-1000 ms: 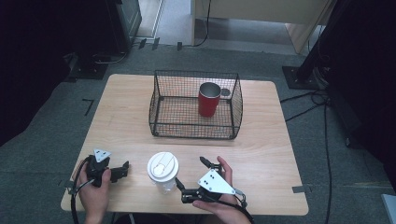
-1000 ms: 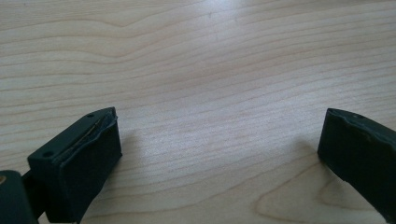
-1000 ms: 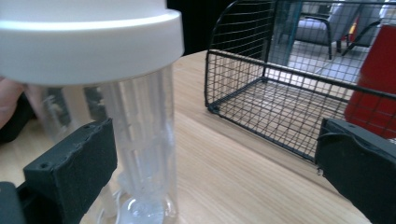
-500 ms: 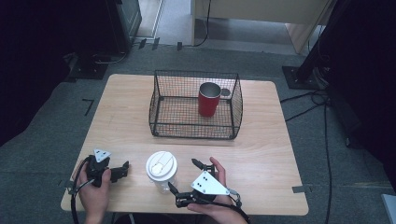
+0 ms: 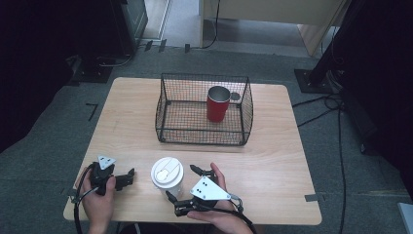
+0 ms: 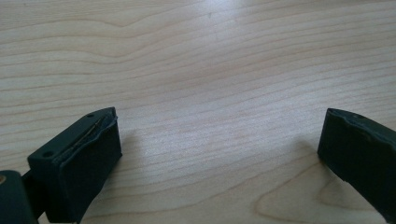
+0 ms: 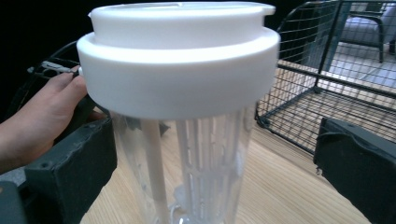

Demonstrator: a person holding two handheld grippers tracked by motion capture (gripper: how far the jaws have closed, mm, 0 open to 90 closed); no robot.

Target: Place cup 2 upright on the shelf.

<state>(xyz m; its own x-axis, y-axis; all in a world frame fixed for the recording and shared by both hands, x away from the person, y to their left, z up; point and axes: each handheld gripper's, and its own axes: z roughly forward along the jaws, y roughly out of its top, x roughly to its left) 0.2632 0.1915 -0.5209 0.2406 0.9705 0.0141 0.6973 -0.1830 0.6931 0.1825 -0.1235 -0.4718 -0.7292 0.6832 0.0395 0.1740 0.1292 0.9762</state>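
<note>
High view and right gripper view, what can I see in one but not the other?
The high view alone has the red cup standing in the basket, and the whole table. The right gripper view alone has the clear ribbed sides of the plastic cup and a straw inside it. Both have the cup's white lid, the wire basket, the open right gripper around the plastic cup, and the person's left hand.

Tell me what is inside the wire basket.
A red mug with a metal rim stands upright in the wire basket, near its back right corner. The rest of the mesh floor is bare. The mug's contents cannot be seen.
</note>
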